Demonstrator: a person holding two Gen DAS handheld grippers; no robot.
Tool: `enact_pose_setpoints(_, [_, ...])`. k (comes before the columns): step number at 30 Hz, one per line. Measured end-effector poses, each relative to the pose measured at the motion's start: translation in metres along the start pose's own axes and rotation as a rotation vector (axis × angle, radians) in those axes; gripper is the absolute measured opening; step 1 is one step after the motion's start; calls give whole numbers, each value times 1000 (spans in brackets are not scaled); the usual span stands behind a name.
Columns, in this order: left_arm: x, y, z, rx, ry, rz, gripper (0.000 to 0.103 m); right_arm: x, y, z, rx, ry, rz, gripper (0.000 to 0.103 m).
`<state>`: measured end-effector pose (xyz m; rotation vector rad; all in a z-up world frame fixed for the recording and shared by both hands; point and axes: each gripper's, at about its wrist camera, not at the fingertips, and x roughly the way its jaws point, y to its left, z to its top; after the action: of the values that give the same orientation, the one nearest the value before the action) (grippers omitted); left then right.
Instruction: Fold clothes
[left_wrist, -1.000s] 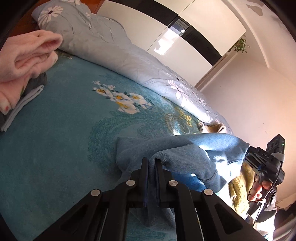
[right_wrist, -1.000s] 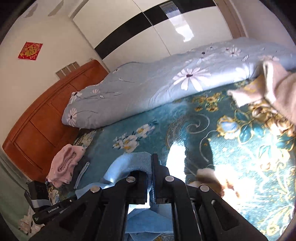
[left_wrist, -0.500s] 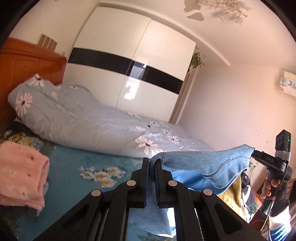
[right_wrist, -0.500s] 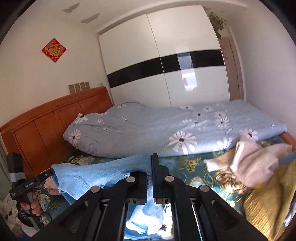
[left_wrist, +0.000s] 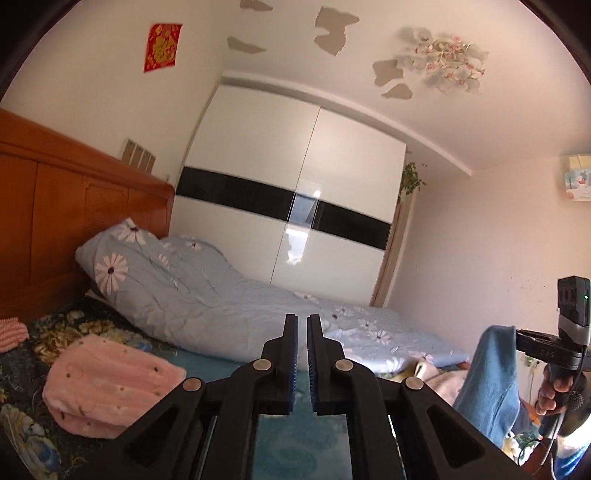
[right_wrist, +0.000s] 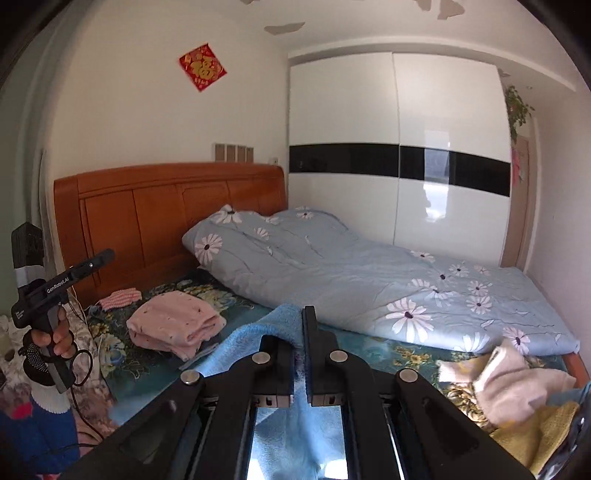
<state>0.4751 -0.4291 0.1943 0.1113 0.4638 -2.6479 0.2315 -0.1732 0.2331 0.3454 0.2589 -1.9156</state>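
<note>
At the far left a hand (right_wrist: 51, 338) holds the left gripper (left_wrist: 302, 317) up in the air beside the wooden headboard (right_wrist: 166, 206). Its jaws are drawn together with only a sliver between them and nothing caught there.

Below it, on the bed (right_wrist: 369, 347) with its teal flowered cover, a small pink striped piece (right_wrist: 122, 297) lies close to the headboard. Just to its right sits a folded pink garment (right_wrist: 173, 325), neat and stacked.

Further right is the blue garment (right_wrist: 255, 332). The right gripper (right_wrist: 300, 310) is clenched on its upper edge. The cloth drapes over that gripper's left finger and hangs down beneath it, lifted above the bed. From the left gripper's view it hangs as one long limp strip from that single grip.

Behind it a pale blue quilt (right_wrist: 332, 273) with white daisies is bunched along the far side of the bed. At the right end lies a loose heap of cream and yellow clothes (right_wrist: 509, 384), not folded. The white wardrobe (right_wrist: 406, 110) with a black band fills the wall beyond.
</note>
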Motion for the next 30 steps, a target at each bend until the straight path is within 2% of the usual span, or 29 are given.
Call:
enact_pose_setpoints(5, [61, 39, -68, -78, 230, 21, 6, 145, 26, -12, -49, 259, 37, 4])
enact_pose_setpoints(7, [77, 46, -101, -100, 300, 17, 6, 192, 22, -25, 0, 325, 45, 4])
enact_pose_setpoints(9, [88, 48, -134, -114, 363, 21, 6, 233, 9, -35, 88, 380, 57, 4])
enact_pose_setpoints(12, [97, 42, -178, -136, 451, 23, 6, 287, -3, -56, 134, 500, 36, 4])
enact_pose_setpoints(14, [105, 39, -200, -145, 495, 17, 7, 316, 0, -70, 105, 562, 24, 4])
enact_pose_setpoints(15, [108, 36, -210, -149, 515, 23, 8, 327, 2, -76, 102, 582, 26, 4])
enact_pose_setpoints(16, [111, 33, -219, -153, 534, 30, 14, 338, 4, -81, 99, 602, 28, 4])
enact_pose_setpoints(17, [113, 30, -228, -157, 554, 36, 24, 346, 3, -85, 108, 618, 39, 4])
enact_pose_setpoints(19, [122, 22, -247, -147, 607, 45, 37, 363, 7, -93, 110, 652, 43, 4])
enact_pose_setpoints(21, [128, 13, -264, -127, 648, 47, 39, 376, 15, -100, 76, 686, 43, 4])
enact_pose_setpoints(24, [130, -4, -285, -65, 695, 97, 41, 391, 27, -107, 23, 712, 45, 4])
enact_pose_setpoints(30, [142, -22, -307, -2, 726, 159, 47, 397, 35, -112, 1, 726, 47, 4])
